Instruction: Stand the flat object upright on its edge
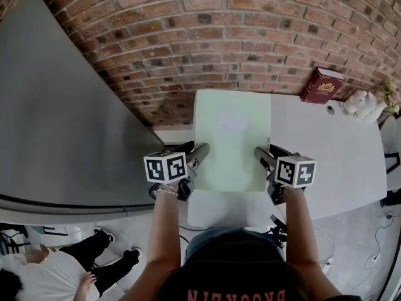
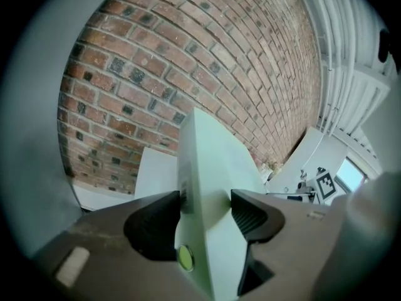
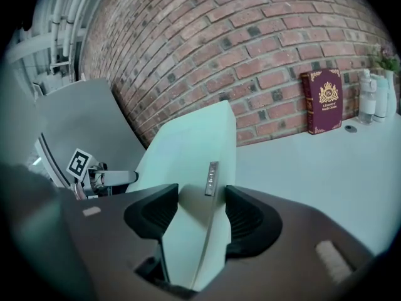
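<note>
Nearest the person, left gripper [image 2: 205,213] and right gripper [image 3: 202,211] each clamp a side edge of the pale green flat panel [image 1: 232,140] over the white worktop [image 1: 332,155]. Step in hand, by judgement: tilt-up. Next move calls for both rotating together until one edge bears down, short of the brick wall [image 1: 207,36].

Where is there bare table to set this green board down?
Bare white table right of the green board, up to the red book. Crowded at the far right corner: book, white bottles.

Overhead and two close views, sharing panel [image 1: 232,140]
</note>
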`<move>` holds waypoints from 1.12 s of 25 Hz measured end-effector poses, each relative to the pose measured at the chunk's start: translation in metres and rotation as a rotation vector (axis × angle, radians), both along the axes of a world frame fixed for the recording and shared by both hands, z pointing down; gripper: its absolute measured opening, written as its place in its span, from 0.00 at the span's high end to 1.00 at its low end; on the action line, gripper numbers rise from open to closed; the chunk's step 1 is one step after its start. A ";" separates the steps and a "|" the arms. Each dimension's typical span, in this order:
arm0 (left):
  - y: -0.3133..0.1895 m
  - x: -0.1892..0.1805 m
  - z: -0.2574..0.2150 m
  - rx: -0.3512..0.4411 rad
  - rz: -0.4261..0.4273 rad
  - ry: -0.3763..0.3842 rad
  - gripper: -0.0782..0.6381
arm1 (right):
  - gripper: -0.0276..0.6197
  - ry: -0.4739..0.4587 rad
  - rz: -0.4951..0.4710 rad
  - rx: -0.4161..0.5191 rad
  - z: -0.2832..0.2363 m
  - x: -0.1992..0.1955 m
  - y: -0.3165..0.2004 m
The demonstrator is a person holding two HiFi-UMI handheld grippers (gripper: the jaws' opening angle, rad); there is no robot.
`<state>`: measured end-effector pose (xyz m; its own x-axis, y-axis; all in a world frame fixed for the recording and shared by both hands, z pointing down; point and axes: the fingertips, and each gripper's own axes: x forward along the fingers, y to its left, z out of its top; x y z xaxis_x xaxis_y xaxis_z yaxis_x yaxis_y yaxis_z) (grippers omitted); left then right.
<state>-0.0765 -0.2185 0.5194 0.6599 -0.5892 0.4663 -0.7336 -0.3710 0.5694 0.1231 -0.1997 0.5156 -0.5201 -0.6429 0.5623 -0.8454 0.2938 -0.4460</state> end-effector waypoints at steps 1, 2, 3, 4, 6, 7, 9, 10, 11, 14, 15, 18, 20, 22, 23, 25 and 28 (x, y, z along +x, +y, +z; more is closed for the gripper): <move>0.000 0.000 -0.004 0.013 -0.002 -0.001 0.52 | 0.59 0.003 -0.001 0.013 -0.004 0.000 -0.001; -0.001 0.000 -0.008 0.026 -0.006 -0.003 0.52 | 0.59 0.006 -0.002 0.027 -0.007 0.000 -0.002; -0.001 -0.001 -0.012 0.040 -0.013 -0.005 0.52 | 0.59 0.009 -0.004 0.042 -0.011 0.000 -0.003; -0.001 -0.002 -0.015 0.051 -0.020 -0.007 0.52 | 0.59 0.012 -0.006 0.058 -0.015 0.000 -0.003; -0.001 -0.003 -0.019 0.068 -0.027 -0.006 0.52 | 0.59 0.020 -0.011 0.090 -0.022 -0.001 -0.004; -0.001 -0.003 -0.021 0.077 -0.027 -0.001 0.52 | 0.59 0.023 -0.011 0.104 -0.025 -0.001 -0.004; -0.003 -0.002 -0.026 0.101 -0.030 0.007 0.52 | 0.59 0.025 -0.011 0.128 -0.031 -0.001 -0.006; -0.004 -0.002 -0.029 0.116 -0.032 0.008 0.52 | 0.59 0.026 -0.011 0.140 -0.034 -0.001 -0.008; -0.005 -0.002 -0.032 0.129 -0.033 0.007 0.52 | 0.59 0.029 -0.011 0.152 -0.037 -0.001 -0.009; -0.008 -0.002 -0.041 0.170 -0.031 -0.004 0.52 | 0.59 0.046 -0.014 0.196 -0.047 -0.001 -0.012; -0.009 -0.002 -0.045 0.186 -0.030 -0.009 0.52 | 0.59 0.052 -0.016 0.211 -0.051 -0.001 -0.013; -0.014 -0.002 -0.058 0.245 -0.027 -0.022 0.52 | 0.60 0.067 -0.020 0.257 -0.062 -0.002 -0.018; -0.017 -0.002 -0.065 0.272 -0.026 -0.034 0.52 | 0.60 0.082 -0.022 0.281 -0.068 -0.002 -0.022; -0.020 -0.001 -0.072 0.293 -0.026 -0.047 0.52 | 0.60 0.097 -0.026 0.301 -0.075 -0.002 -0.026; -0.021 -0.001 -0.076 0.306 -0.027 -0.051 0.52 | 0.60 0.103 -0.027 0.311 -0.078 -0.002 -0.027; -0.023 0.000 -0.084 0.336 -0.025 -0.059 0.52 | 0.60 0.110 -0.028 0.331 -0.085 -0.001 -0.029; -0.026 0.001 -0.095 0.370 -0.020 -0.077 0.52 | 0.61 0.125 -0.026 0.364 -0.096 0.000 -0.032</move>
<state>-0.0753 -0.2447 0.4241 0.6177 -0.7396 0.2673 -0.7783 -0.5263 0.3424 0.1231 -0.2318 0.4192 -0.4808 -0.7999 0.3592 -0.8768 0.4360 -0.2028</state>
